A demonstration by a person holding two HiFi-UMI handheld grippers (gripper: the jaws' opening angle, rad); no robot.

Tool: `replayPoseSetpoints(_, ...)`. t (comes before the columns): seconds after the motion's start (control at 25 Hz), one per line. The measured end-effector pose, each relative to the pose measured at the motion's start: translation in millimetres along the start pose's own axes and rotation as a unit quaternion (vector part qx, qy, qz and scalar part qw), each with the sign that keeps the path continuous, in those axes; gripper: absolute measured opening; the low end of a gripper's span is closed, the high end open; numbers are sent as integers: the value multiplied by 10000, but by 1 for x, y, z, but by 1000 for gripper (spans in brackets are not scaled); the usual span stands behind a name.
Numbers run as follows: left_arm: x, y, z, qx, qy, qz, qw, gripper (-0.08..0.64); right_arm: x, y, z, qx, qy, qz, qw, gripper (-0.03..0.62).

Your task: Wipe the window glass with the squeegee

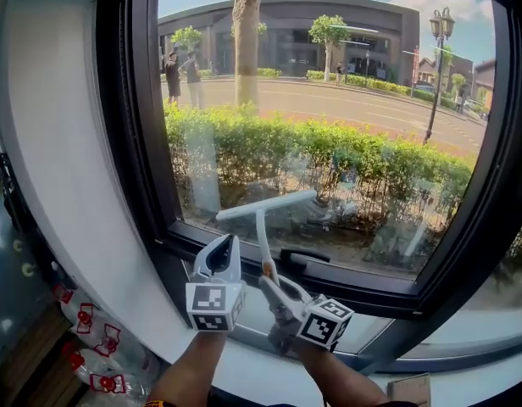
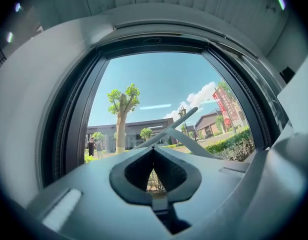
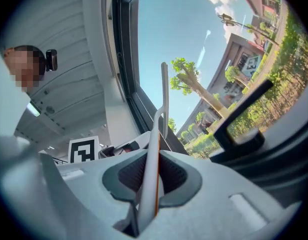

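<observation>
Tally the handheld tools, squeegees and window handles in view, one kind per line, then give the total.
tools: 2, the left tool and the right tool
squeegee: 1
window handle: 1
Total: 4

White wall [image 1: 58, 142] beside dark window frame [image 1: 130, 125], sunlit hedge [image 1: 329, 159] outside.
</observation>
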State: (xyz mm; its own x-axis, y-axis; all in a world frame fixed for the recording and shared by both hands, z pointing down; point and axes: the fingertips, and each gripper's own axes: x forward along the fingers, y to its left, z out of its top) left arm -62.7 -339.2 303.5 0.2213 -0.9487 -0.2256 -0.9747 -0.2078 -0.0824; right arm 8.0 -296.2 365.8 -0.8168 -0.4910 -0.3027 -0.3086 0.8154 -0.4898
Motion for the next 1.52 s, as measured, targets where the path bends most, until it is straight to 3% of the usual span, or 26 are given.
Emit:
replayPoseSetpoints(0.28, 17, -28, 76, 322, -525, -186, 9979, 8, 3, 26, 95, -208, -570, 480, 9970, 44)
replayPoseSetpoints(0.56, 29, -52, 103, 480, -734, -256, 9958, 8, -7, 27, 133, -261, -729, 567, 9954, 44)
replayPoseSetpoints(0.96, 37, -71, 77, 461, -499, -308, 9972, 8, -22, 7, 122, -57, -661, 436, 9968, 44)
replayPoseSetpoints(1.52, 24, -107, -32, 56, 230, -633, 9977, 8, -94, -44, 38, 328, -603, -404, 9968, 44)
